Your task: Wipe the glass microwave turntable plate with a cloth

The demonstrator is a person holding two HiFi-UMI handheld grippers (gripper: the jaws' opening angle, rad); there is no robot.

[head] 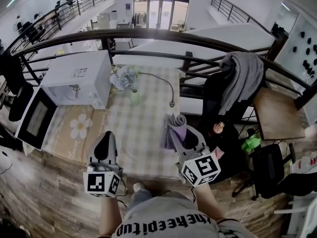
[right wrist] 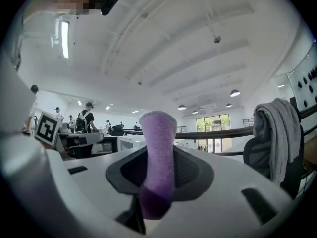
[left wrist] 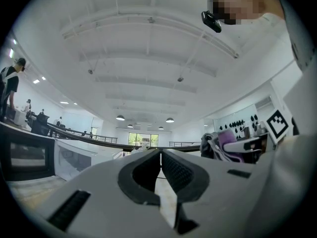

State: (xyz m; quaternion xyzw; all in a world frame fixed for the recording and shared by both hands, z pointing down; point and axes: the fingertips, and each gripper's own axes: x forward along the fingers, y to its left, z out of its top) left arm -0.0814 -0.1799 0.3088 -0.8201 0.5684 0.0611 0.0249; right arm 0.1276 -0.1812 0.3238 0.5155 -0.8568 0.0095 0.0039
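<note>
Right tongs (right wrist: pixel 158 157) round purple cloth (right wrist: pixel 157 130)

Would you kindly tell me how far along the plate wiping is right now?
Looks done: the microwave door stands open, and the glass plate seems to lie out on the table. In hand: the right gripper is shut on the purple cloth; the left gripper is shut on nothing. Left: the wiping itself, since the cloth is held off the plate.
</note>
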